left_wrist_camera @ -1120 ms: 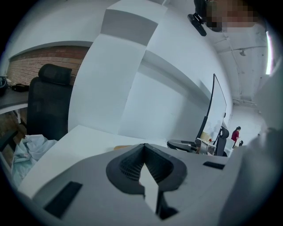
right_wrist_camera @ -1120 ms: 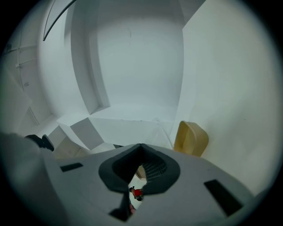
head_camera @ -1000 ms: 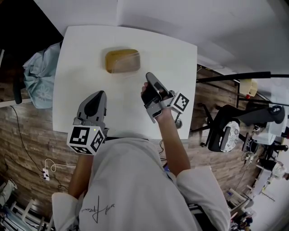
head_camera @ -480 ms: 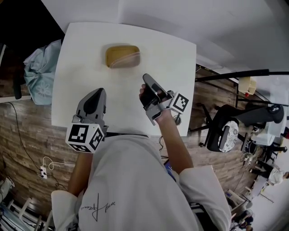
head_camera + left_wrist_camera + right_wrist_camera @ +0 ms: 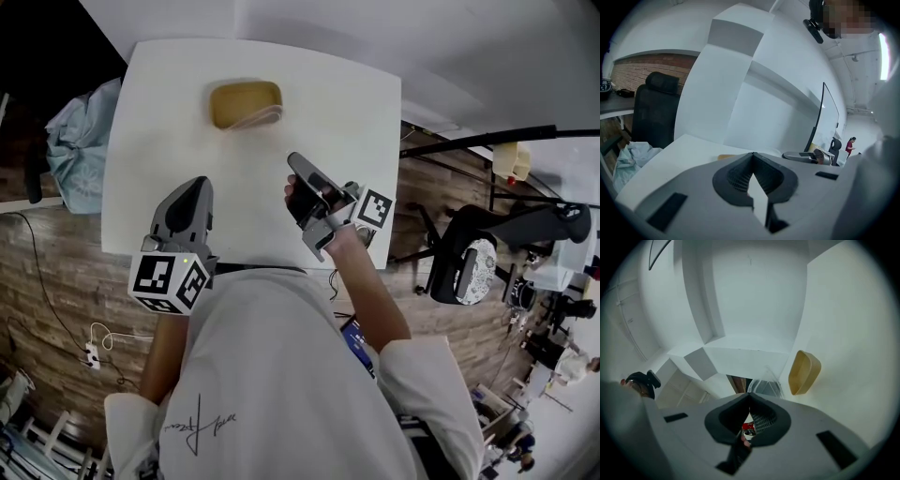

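Observation:
A tan, shallow container [image 5: 246, 103] sits on the white table [image 5: 141, 141] near its far edge, and a clear plastic piece [image 5: 262, 118] rests on its near side. My left gripper [image 5: 195, 184] hovers over the table's near left part, shut and empty. My right gripper [image 5: 296, 162] is held in a hand to the right of it, also shut with nothing between its jaws, its tip pointing at the container. In the right gripper view the container [image 5: 804, 372] lies ahead and to the right of the shut jaws, with the clear plastic [image 5: 766, 386] just beyond the tips.
A light blue cloth [image 5: 80, 136] is draped beside the table's left edge, and a black office chair [image 5: 656, 112] stands behind it. More chairs and a monitor arm [image 5: 497, 244] are on the wood floor to the right. White walls close off the far side.
The right gripper has tilted, so the tan container now sits higher in its view. Both grippers stay shut and have shifted only slightly over the table.

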`<state>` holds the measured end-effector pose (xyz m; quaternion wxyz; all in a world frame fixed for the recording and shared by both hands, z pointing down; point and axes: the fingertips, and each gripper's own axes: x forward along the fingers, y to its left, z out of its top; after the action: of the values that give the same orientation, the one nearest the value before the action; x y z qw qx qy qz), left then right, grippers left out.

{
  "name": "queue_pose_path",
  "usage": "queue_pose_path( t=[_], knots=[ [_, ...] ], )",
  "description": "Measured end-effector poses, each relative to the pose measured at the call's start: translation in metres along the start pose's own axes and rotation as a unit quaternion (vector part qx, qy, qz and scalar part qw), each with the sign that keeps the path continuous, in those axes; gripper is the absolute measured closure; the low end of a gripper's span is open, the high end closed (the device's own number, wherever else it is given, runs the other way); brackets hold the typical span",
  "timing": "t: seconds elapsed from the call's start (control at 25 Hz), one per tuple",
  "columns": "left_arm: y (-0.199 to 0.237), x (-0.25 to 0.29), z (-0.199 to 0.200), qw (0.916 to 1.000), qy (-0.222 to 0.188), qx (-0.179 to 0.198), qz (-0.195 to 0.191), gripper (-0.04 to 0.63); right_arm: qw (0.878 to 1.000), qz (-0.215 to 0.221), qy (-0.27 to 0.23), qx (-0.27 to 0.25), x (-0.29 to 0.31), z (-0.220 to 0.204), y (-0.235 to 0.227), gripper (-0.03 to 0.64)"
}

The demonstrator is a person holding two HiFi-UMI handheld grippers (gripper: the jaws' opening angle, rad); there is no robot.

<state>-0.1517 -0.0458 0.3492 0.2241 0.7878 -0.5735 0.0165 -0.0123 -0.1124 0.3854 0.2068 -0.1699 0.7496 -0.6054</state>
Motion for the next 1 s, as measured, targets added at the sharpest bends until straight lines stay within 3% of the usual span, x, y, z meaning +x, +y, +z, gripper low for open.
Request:
queue_pose_path(
  t=[0.72, 1.0],
  knots=[
    [-0.03, -0.019, -0.005, 0.9998, 0.005, 0.017, -0.012, 0.589, 0.997, 0.022, 0.078, -0.019, -0.023, -0.051, 0.045, 0.605],
    [-0.035, -0.025, 0.0, 0.9998, -0.001, 0.013, -0.012, 0.589, 0.996, 0.025, 0.079, -0.033, -0.027, -0.054, 0.053, 0.606]
  ],
)
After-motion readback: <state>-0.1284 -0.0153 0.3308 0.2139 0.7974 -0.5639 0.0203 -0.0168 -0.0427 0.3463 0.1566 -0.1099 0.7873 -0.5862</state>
